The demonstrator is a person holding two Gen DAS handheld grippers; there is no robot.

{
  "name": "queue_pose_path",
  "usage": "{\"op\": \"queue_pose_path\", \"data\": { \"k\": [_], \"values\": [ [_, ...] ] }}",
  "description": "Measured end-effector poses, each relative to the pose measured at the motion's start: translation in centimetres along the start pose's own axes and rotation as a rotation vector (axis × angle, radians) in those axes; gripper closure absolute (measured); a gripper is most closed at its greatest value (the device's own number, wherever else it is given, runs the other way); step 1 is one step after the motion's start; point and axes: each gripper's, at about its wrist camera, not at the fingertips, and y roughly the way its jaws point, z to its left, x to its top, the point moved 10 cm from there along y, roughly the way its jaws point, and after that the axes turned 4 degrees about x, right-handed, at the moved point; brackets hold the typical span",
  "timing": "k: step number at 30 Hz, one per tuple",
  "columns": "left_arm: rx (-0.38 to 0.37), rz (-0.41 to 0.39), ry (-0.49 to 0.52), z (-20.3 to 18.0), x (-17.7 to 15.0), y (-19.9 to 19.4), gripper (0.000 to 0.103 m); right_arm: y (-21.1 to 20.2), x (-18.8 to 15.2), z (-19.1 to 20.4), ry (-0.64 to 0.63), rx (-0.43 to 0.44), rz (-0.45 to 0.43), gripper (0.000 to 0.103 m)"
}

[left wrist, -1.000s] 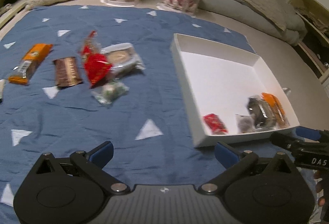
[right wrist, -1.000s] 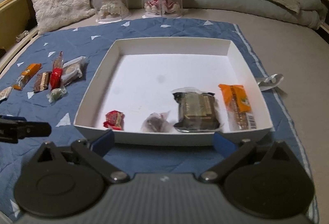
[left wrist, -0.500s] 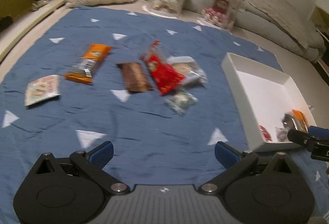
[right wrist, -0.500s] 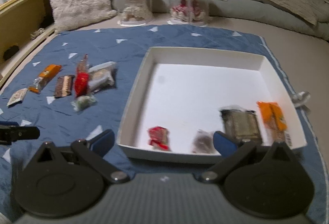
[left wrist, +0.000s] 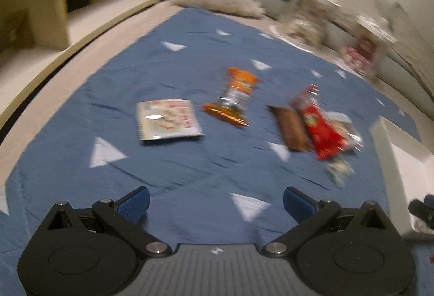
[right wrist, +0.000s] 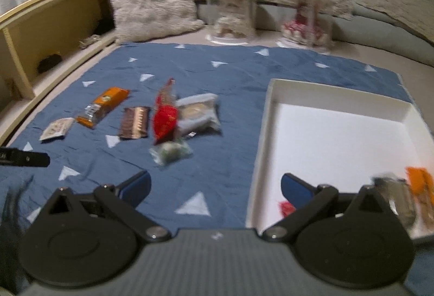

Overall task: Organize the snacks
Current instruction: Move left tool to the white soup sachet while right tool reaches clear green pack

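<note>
snacks loose on blue quilt, white tray alongside, left gripper and right gripper both spread wide, holding nothing

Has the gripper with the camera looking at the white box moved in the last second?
Yes. The right gripper has swung left: the white cardboard box, earlier centred between its fingers, now sits at the right edge, while loose snacks fill the middle.
</note>
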Motion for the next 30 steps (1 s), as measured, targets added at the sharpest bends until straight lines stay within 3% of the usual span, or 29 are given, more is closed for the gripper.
{"op": "queue_pose_path", "data": {
  "k": [10,14,17,27,30],
  "values": [
    [0.037,-0.037,-0.166,4.1,2.2,3.3,0.000,6.2,0.9,4.3,-0.157,0.132,-0.006,0.000],
    [0.049,-0.062,-0.270,4.5,3.5,4.5,0.000,8.1,0.7,5.2,-0.268,0.151,0.019,0.000],
    [0.085,-0.073,-0.327,4.5,4.1,5.3,0.000,9.3,0.8,5.1,-0.268,0.192,0.060,0.004],
    [0.216,-0.089,-0.301,3.8,5.2,7.2,0.001,13.1,0.9,4.7,-0.261,0.251,0.117,0.032],
    [0.240,-0.097,-0.275,3.5,5.1,7.3,0.001,13.7,1.0,4.1,-0.257,0.239,0.118,0.033]
  ]
}}
